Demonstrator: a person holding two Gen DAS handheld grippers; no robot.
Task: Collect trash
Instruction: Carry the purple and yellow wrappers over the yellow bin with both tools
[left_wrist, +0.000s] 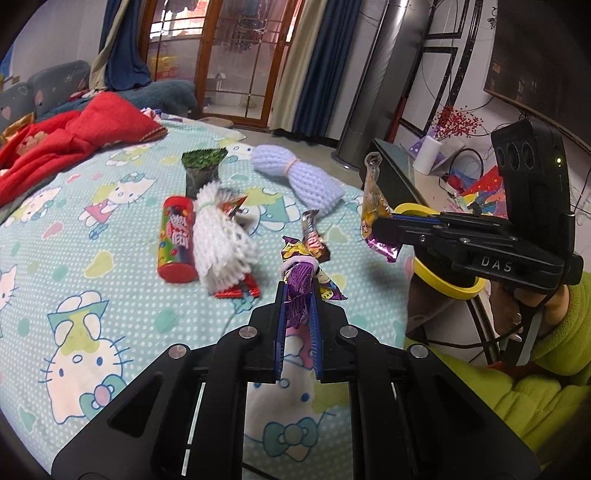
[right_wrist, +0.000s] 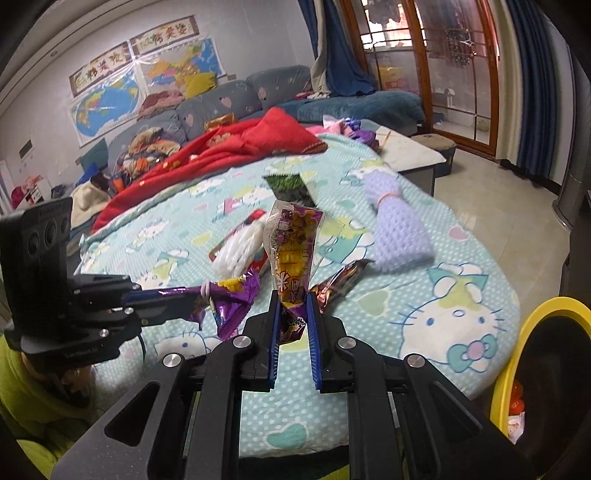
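Both claws clenched: left gripper (left_wrist: 298, 291) on purple wrapper (left_wrist: 300, 280), right gripper (right_wrist: 293, 299) on clear snack bag (right_wrist: 291, 243); rec. lift clear, keep grip til over yellow-rimmed bin (right_wrist: 513, 354).

The purple wrapper (left_wrist: 300, 284) is crinkled, glossy foil. The clear wrapper (right_wrist: 291, 251) is shiny plastic film with printed purple and yellow. The bedsheet (left_wrist: 110, 295) is soft matt cloth (slightly fuzzy). The white foam net (left_wrist: 221, 240) and lilac foam net (left_wrist: 295, 173) look spongy and matt. The red tube (left_wrist: 176, 240) is glossy. The bin (right_wrist: 517, 347) rim is smooth yellow plastic.
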